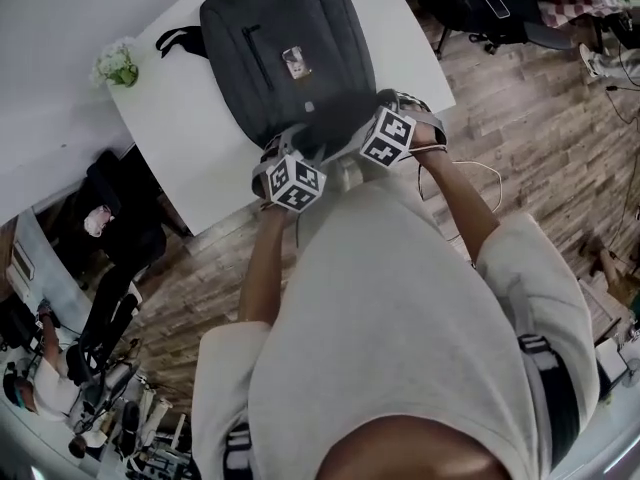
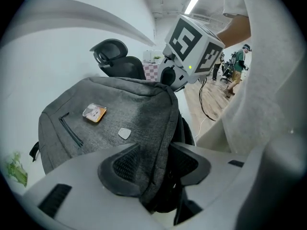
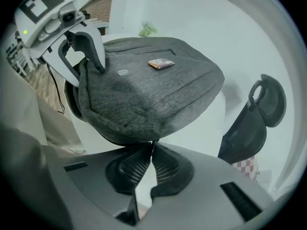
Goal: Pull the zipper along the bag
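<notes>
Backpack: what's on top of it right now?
A small orange-and-white packet and a pale patch sit on the grey backpack; its contents are hidden by the fabric.

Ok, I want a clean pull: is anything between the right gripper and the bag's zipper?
Nothing visible: the right gripper is shut at the bag edge, seemingly on the zipper pull. The left gripper clamps the bag's corner.

You have nothing readable here. The small orange-and-white tag (image 2: 94, 113) on the bag (image 2: 139, 109) shows print too fine to make out. Your left cube (image 1: 293, 182) and right cube (image 1: 388, 136) carry only black-and-white square patterns, no letters or numbers.
</notes>
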Demonstrator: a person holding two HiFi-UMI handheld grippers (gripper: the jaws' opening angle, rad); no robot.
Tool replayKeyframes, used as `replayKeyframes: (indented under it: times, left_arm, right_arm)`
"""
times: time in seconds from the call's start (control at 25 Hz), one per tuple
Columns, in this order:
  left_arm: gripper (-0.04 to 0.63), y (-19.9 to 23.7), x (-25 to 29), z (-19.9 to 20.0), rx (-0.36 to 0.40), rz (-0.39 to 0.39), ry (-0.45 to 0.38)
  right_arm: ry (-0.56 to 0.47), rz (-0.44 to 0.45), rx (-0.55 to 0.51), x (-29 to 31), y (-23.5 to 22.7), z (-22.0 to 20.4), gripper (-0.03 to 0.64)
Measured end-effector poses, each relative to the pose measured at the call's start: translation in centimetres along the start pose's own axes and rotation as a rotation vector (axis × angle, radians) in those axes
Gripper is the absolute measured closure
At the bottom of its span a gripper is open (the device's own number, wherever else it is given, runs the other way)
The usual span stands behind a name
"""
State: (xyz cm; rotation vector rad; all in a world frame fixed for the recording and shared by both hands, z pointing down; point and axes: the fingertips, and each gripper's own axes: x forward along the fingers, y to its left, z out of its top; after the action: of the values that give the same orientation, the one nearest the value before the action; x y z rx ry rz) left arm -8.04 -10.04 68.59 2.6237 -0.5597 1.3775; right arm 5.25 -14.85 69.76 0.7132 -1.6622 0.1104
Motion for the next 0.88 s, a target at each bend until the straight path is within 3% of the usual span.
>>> replayKeyframes:
  times: [0.32,0.6,0.88]
  left_arm:
    - [0.388,-1.1,-0.2,-0.2,0.051,-0.023,-0.006]
    - [0.387,-1.1,-0.3,0.0,0.015,0.020,-0.010]
    - [0.394,0.6,2.0,3.1,-0.118,0.086,-0.001]
  right_arm:
    - [-0.001,-0.032,0.133,-0.8,1.8,-1.3,0.598]
    - [0.008,-0.049,0.079,-0.3,0.8,-0.9,0.598]
    - [-0.008,-0.073,-0.046,1.7,-5.3,0.3,0.598]
